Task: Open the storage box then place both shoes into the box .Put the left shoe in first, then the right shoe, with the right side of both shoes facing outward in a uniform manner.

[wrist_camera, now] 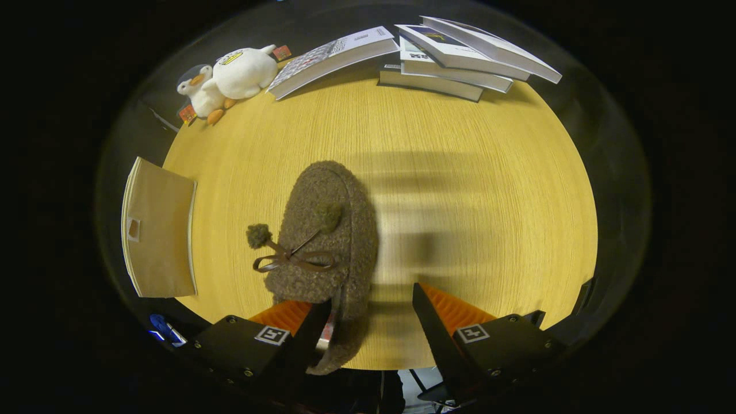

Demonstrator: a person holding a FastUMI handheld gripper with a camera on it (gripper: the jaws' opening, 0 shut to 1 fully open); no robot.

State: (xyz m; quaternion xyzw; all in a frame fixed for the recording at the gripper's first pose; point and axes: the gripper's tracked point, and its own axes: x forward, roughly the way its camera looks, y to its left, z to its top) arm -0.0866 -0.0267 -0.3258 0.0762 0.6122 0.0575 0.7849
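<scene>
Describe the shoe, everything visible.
The shoe is a brown slipper of fuzzy, boucle-like fabric with a thin brown ribbon bow and two pompoms, one lying on its top, one hanging off its side. It lies on the wooden table, toe pointing away from the gripper, heel end between the fingers. The gripper is open: one finger overlaps the heel opening, the other stands apart. A reddish insole label peeks out at the heel.

- The gripper, low in the frame, has two wedge-shaped fingers tapering forward
- Each finger carries a ribbed pad on its outer face
- Two boxy dark housings sit behind, each bearing a square black-and-white marker
- Small screws dot the housing corners
</scene>
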